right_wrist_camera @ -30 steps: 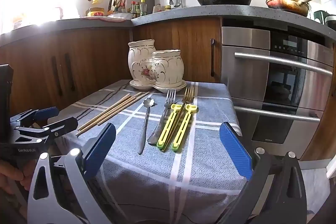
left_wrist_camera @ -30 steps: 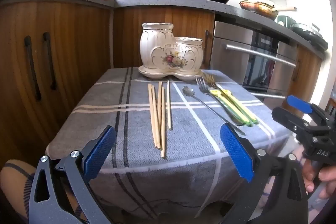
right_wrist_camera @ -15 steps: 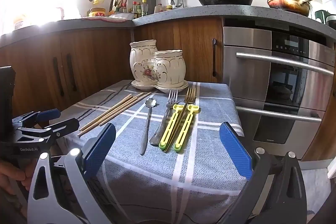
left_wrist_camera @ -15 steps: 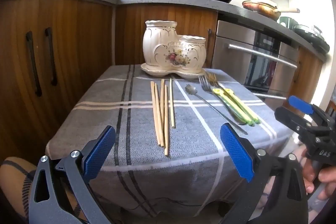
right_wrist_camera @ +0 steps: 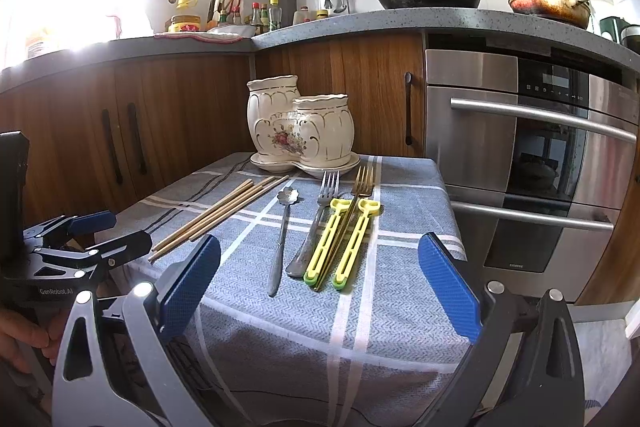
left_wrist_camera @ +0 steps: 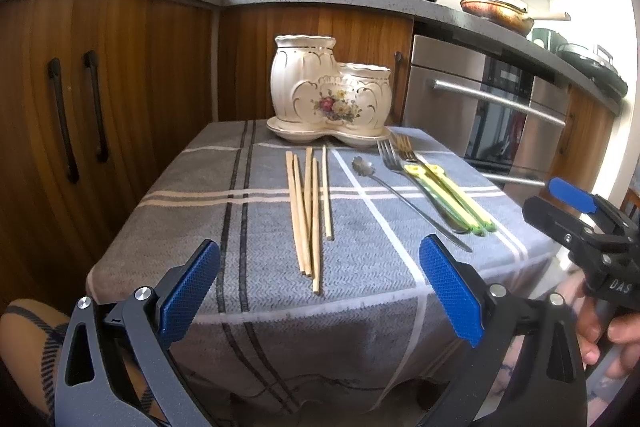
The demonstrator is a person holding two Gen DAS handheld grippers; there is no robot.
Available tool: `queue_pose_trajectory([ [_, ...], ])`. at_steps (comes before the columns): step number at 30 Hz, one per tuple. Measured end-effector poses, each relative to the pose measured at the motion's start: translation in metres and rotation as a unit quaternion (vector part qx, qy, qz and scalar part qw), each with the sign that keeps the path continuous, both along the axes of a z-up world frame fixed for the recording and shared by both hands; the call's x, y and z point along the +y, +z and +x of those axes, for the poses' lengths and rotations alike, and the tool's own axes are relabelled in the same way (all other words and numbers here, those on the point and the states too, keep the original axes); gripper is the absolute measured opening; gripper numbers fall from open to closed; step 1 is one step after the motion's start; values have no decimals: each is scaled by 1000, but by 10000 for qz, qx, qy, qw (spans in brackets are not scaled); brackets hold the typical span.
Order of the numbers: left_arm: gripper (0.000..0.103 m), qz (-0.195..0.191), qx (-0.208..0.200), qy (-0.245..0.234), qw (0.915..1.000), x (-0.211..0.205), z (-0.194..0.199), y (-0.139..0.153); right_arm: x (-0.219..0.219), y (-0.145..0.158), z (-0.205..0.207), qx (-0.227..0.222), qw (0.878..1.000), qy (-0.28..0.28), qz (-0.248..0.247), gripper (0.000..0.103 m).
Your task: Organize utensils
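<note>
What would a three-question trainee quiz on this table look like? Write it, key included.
1. True or false: the chopsticks already stand in the ceramic holder.
2. Which lies nearest the chopsticks: A spoon, B silver fork, C yellow-handled pieces?
3. Fill in: the left gripper and right gripper are both ___.

Key: 1 false; 2 A; 3 open.

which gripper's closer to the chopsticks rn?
Left. The left gripper faces the chopsticks head-on at the table edge; the right gripper sits off to their right, before the forks.
</note>
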State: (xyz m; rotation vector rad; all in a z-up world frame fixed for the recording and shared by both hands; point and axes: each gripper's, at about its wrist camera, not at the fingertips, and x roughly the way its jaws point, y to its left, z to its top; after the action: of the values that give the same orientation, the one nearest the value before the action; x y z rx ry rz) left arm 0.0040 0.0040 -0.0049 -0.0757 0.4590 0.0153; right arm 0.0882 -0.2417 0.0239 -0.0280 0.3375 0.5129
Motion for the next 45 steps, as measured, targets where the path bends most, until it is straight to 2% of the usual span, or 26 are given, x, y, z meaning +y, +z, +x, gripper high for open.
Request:
queue_pose_trajectory([
  [45,99,17,195,-27,9998,0,1,-5,2,-3,1,42,10000,33,19,98],
])
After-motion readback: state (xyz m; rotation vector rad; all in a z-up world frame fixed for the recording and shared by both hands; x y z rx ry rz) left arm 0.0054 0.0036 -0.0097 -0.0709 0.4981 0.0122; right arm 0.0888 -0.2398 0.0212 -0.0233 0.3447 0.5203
